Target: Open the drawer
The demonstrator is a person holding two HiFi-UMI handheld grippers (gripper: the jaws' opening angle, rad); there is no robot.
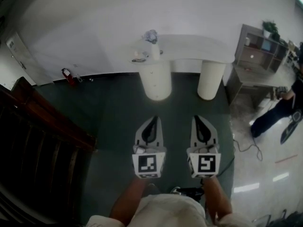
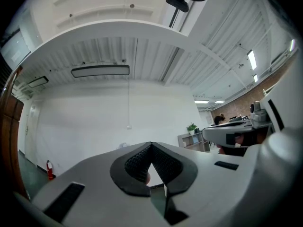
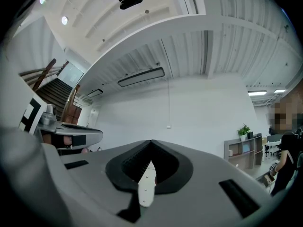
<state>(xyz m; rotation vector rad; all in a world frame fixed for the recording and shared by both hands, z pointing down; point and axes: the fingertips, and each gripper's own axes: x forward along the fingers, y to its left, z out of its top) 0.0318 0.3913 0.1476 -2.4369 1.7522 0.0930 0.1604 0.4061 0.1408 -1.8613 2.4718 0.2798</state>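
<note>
Head view: task not started, as far as I can judge. The white desk [image 1: 189, 45] stands against the far wall on two round pedestals. The drawer stack [image 1: 155, 77] is in the left pedestal, and every front looks flush and closed. Left gripper [image 1: 154, 122] and right gripper [image 1: 198, 121] sit side by side over the green floor [image 1: 109, 117], parallel, noses towards the desk and well apart from it. Nothing is touching a handle. Still to do: close the gap, get on a knob, pull.

Left gripper view: left gripper [image 2: 151, 148] has its jaws pressed together, tips meeting at the apex, with nothing pinched. It's held roughly level, aimed at the wall. Only a sliver of white shows through the gap under the tips, and I can't tell which part of the desk it is.

Right gripper view: right gripper [image 3: 151, 145] is the same, jaws together and empty. The drawer stack [image 3: 146, 183] shows through the gap as a white column with small knobs, far off and roughly on this gripper's line. My read is that the jaws need to spread before any knob grab.
</note>
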